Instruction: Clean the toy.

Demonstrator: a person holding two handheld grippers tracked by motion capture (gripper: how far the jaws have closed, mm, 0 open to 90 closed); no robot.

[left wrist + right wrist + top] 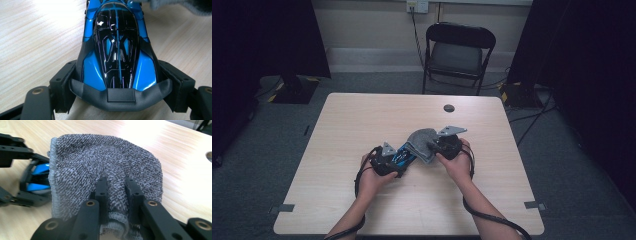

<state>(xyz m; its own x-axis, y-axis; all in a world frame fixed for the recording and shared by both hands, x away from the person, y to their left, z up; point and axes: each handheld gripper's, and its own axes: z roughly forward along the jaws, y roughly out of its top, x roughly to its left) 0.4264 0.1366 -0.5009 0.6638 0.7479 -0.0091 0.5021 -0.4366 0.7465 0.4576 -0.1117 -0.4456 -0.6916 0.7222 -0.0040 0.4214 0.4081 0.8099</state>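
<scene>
**Risk check: cloth over the held model car**

My left gripper (120, 100) is clamped across the tail of the blue toy car (117, 50); in the left gripper view both pads sit tight against its flanks behind the rear bumper. The car lies low over the table (362, 115), near its middle, nose pointing away from my left hand. My right gripper (116, 192) is pinched on a fold of the grey cloth (105, 160), and in the high view that cloth (422, 142) drapes over the car's front end.

Findings, as I judge them:

1. The car's shell is glossy and tapers forward. If I press hard with the cloth, the body could squirm out of my left pads, since they hold only the widest rear part.
2. My right jaws grip just a narrow ridge of cloth. A firm drag across the shell could pull that fold free and leave the cloth lying on the car.
3. The loose cloth hides the car's nose from me. Its looped pile could snag on a wheel or wing I cannot see and tug the model sideways.
4. My two grippers are close together; a careless sweep could knock one against the other.
</scene>
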